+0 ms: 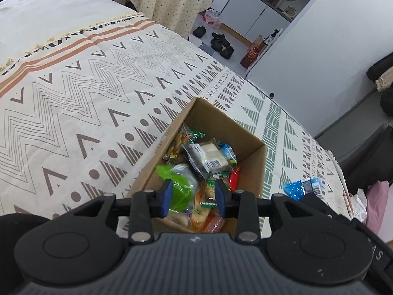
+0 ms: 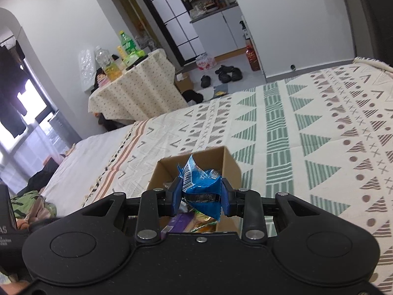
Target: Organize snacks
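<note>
Cardboard box point(image 1: 248, 132) on patterned bedspread point(image 1: 73, 93), holding mixed snack packets: green packet point(image 1: 179, 184), clear-wrapped biscuits point(image 1: 211, 157), red packet point(image 1: 233, 178). Left gripper point(image 1: 194, 198) over box, jaws narrowly parted, gripping nothing. Right gripper point(image 2: 201, 198) clamped on blue snack bag point(image 2: 201, 189), above box.

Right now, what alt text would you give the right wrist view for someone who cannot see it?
The right gripper grips a crumpled blue snack packet between its blue fingers, just above an open cardboard box of snacks. The box sits on a bed covered by a patterned blanket; behind it, a cloth-draped table carries bottles.
</note>
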`<action>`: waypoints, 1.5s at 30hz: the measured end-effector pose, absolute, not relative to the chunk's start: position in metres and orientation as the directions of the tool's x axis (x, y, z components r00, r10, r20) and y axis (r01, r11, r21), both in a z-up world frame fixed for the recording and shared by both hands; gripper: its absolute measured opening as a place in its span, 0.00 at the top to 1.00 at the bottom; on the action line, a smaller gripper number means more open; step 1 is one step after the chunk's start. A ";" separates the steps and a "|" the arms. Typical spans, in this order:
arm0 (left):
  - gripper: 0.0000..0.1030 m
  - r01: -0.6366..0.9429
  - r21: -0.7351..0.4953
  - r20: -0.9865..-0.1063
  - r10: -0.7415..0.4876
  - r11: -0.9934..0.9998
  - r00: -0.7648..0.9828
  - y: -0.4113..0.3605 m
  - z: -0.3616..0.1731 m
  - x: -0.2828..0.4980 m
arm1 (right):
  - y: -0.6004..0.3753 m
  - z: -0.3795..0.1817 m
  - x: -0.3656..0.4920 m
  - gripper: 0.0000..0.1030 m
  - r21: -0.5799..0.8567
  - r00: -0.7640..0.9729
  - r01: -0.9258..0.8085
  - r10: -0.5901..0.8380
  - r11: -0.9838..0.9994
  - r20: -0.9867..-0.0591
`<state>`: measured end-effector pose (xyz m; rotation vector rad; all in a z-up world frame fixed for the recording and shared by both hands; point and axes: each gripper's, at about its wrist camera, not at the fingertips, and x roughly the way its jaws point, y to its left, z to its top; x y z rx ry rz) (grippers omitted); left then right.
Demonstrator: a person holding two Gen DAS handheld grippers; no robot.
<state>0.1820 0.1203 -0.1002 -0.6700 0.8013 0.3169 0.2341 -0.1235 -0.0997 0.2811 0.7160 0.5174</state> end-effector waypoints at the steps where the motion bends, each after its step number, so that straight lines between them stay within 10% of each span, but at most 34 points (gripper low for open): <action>1: 0.62 -0.506 -0.427 -0.750 0.019 0.750 0.661 0.121 -0.101 0.182 | -0.121 -0.101 0.234 0.69 0.415 0.631 -0.357 0.544 0.837 -0.554; 25: 0.17 -0.514 -0.306 -0.786 0.092 0.802 0.611 0.102 -0.076 0.174 | -0.143 -0.099 0.227 0.63 0.472 0.603 -0.321 0.561 0.821 -0.566; 45: 0.05 -0.363 -0.296 -0.736 0.031 0.883 0.677 0.071 -0.029 0.137 | -0.195 -0.069 0.187 0.15 0.407 0.678 -0.262 0.467 0.875 -0.567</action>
